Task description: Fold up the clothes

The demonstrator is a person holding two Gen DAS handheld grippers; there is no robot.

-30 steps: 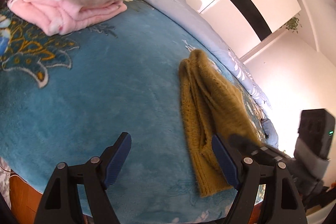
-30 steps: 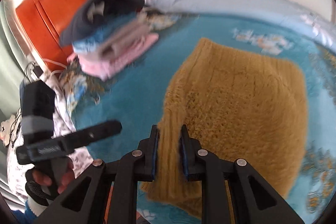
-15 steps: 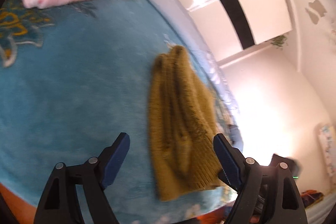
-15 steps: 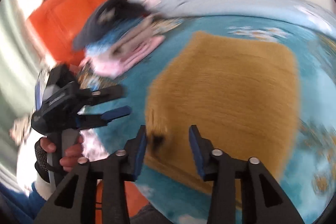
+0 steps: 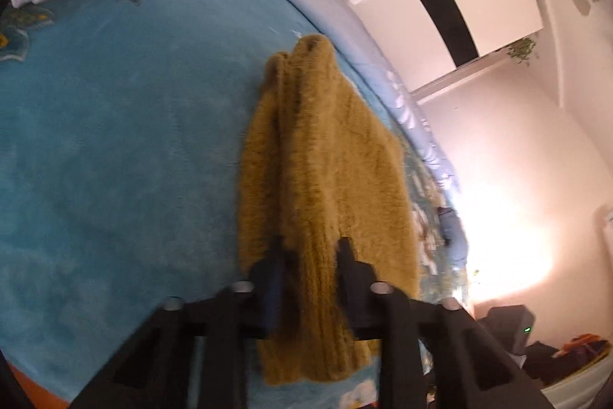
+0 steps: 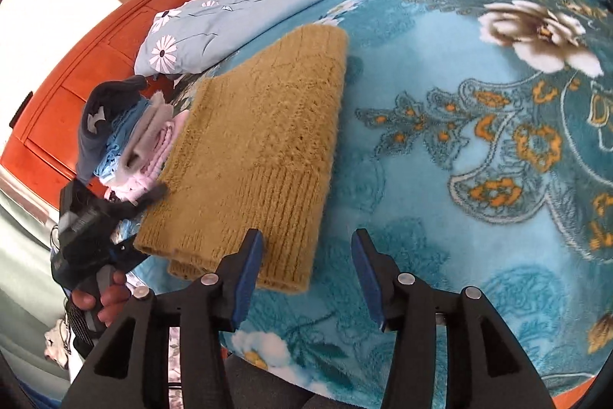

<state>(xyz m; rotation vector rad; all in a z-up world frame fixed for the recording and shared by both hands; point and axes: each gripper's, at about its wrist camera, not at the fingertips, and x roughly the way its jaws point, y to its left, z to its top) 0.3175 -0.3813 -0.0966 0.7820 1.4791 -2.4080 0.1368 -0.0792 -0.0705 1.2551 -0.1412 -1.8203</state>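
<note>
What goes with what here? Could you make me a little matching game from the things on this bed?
Things:
1. mustard sweater
2. left hand-held gripper
3. right hand-held gripper
4. pile of folded clothes

States:
A. open, holding nothing
B. stacked near the orange headboard
C. folded flat on the blue blanket
D. closed on knit fabric

Pairs: 1-C, 2-D, 3-A, 4-B

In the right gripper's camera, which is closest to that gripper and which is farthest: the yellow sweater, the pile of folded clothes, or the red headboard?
From the right gripper, by the right wrist view:
1. Yellow sweater, just ahead, slightly left of the fingers.
2. Pile of folded clothes, beyond the sweater's left edge.
3. Red headboard, behind the pile, at the far left.
</note>
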